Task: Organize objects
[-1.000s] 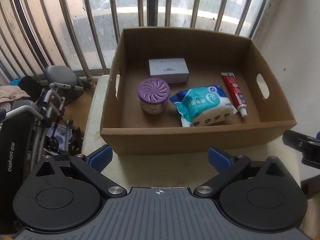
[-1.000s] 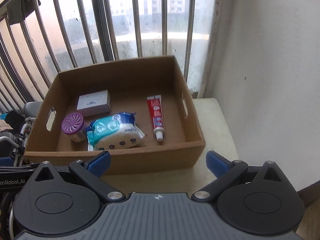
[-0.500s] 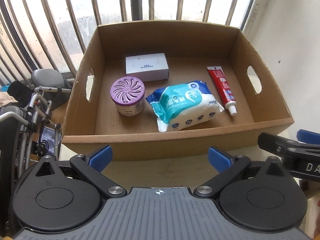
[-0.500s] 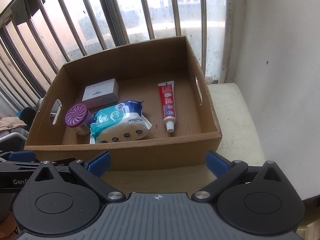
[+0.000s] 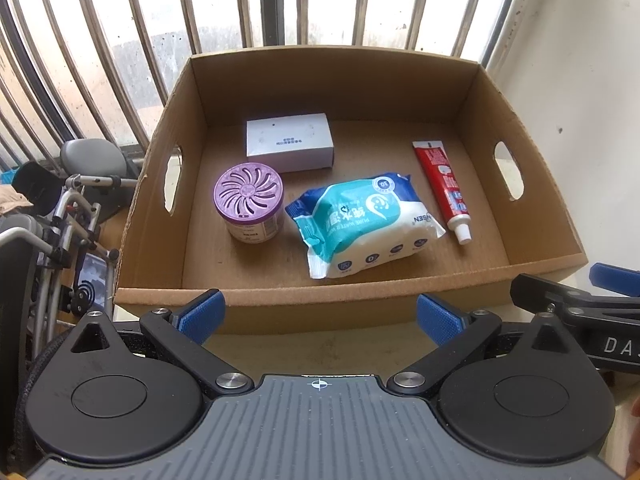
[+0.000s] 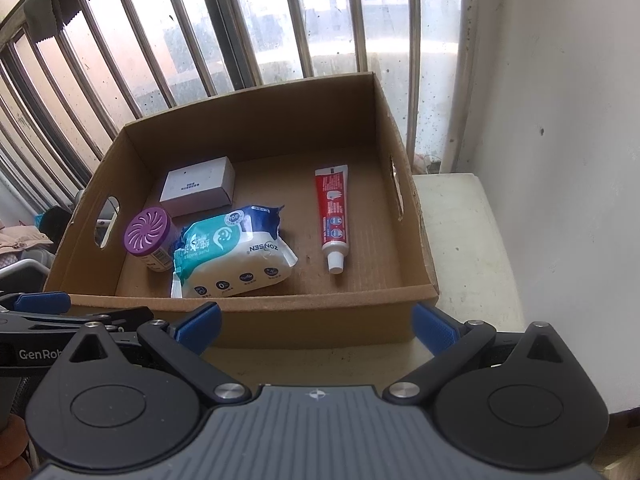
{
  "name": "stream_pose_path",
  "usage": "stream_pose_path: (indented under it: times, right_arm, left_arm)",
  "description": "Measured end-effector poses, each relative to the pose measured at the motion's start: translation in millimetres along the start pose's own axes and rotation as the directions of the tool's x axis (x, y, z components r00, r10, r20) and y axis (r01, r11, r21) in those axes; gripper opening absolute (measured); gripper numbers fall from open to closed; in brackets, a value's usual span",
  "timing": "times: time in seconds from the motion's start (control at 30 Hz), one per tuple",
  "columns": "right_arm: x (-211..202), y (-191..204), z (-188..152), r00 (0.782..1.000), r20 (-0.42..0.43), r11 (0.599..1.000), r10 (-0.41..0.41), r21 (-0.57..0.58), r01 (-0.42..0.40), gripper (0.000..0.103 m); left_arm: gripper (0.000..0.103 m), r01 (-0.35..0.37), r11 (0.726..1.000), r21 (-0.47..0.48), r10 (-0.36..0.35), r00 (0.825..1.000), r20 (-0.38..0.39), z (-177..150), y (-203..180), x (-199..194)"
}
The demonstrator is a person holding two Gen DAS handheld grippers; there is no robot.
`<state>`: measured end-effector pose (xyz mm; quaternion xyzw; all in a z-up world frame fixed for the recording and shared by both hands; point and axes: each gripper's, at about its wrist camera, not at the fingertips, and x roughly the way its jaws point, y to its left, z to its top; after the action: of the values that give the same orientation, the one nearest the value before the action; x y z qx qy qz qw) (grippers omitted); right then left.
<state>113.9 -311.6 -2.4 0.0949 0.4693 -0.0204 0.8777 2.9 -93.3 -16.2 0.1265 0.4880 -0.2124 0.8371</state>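
A cardboard box (image 5: 352, 80) (image 6: 260, 120) holds a white carton (image 5: 289, 142) (image 6: 198, 186) at the back, a purple-lidded round container (image 5: 249, 202) (image 6: 150, 236), a teal and white wipes pack (image 5: 360, 224) (image 6: 232, 256) and a red toothpaste tube (image 5: 444, 188) (image 6: 334, 212) on the right. My left gripper (image 5: 318, 316) is open and empty in front of the box's near wall. My right gripper (image 6: 316, 322) is open and empty, also in front of the near wall. The right gripper shows at the right edge of the left wrist view (image 5: 576, 300).
The box sits on a cream surface (image 6: 460, 240) against a white wall (image 6: 560, 120). Window bars (image 5: 280, 4) stand behind the box. A folded metal frame and seat (image 5: 80, 184) lie to the left, below the surface.
Both grippers have risen and come nearer the box, so I look more down into it. The right gripper has entered the left wrist view. The objects have not moved.
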Motion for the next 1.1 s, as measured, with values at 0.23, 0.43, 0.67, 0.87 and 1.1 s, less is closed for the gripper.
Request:
stream_pose_path:
  times: [0.23, 0.43, 0.67, 0.87, 1.1]
  right_arm:
    - [2, 5, 2, 1.0, -0.01, 1.0, 0.0, -0.01, 0.0, 0.103]
    - [5, 13, 5, 1.0, -0.016, 1.0, -0.003, -0.025, 0.003, 0.103]
    - [7, 20, 4, 1.0, -0.024, 0.999, -0.01, -0.035, 0.009, 0.103]
    - [9, 26, 4, 0.999, -0.029, 0.999, -0.016, -0.044, 0.015, 0.103]
    - [12, 30, 5, 0.999, -0.033, 0.999, -0.014, -0.051, 0.013, 0.103]
  left_arm:
    - [0.102, -0.002, 1.0, -0.001, 0.002, 1.0, 0.006, 2, 5, 0]
    - [0.102, -0.002, 1.0, -0.009, 0.002, 1.0, 0.004, 1, 13, 1]
    - [0.102, -0.007, 1.0, -0.009, 0.007, 1.0, -0.005, 0, 20, 4]
    - [0.102, -0.012, 1.0, -0.01, 0.012, 1.0, -0.008, 0, 25, 5]
    - [0.102, -0.014, 1.0, -0.011, 0.014, 1.0, -0.009, 0, 27, 6]
